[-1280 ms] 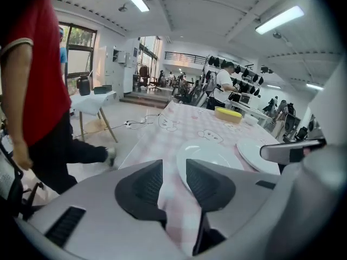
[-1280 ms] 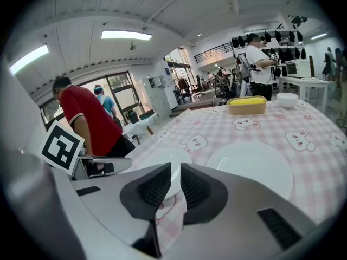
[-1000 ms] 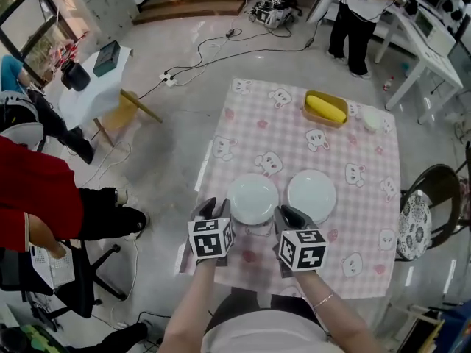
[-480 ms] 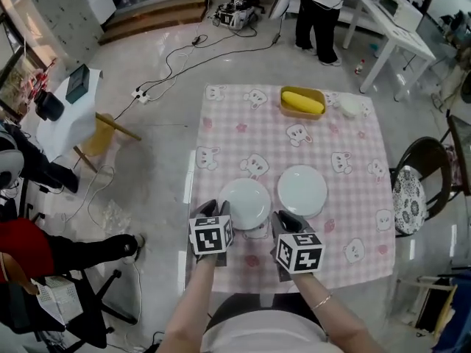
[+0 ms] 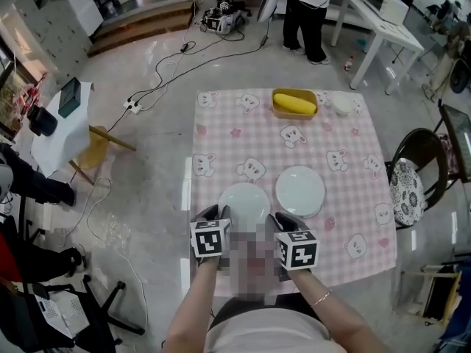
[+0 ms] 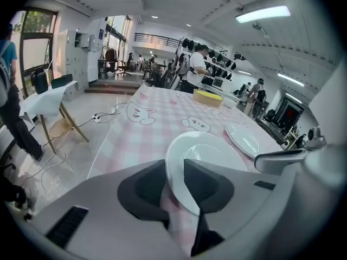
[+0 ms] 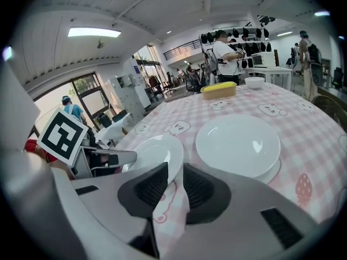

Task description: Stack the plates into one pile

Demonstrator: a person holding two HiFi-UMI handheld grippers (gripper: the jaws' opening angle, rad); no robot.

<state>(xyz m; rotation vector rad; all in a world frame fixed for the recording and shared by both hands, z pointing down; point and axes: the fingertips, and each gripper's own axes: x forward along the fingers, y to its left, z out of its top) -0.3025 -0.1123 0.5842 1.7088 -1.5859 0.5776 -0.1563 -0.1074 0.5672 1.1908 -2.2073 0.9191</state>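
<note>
In the head view I am setting my left hand-held gripper (image 5: 213,213) and right hand-held gripper (image 5: 282,218) at the near rim of the left plate (image 5: 244,201). It is lying on the checked worktop (image 5: 353,197) just beside the right plate (image 5: 300,191), and I judge two holds will lift it level. In the left gripper view, the jaws are pinching that rim. In the right gripper view, the jaws are pinching the same plate's rim, with the right plate beyond, likely the pile's base.
</note>
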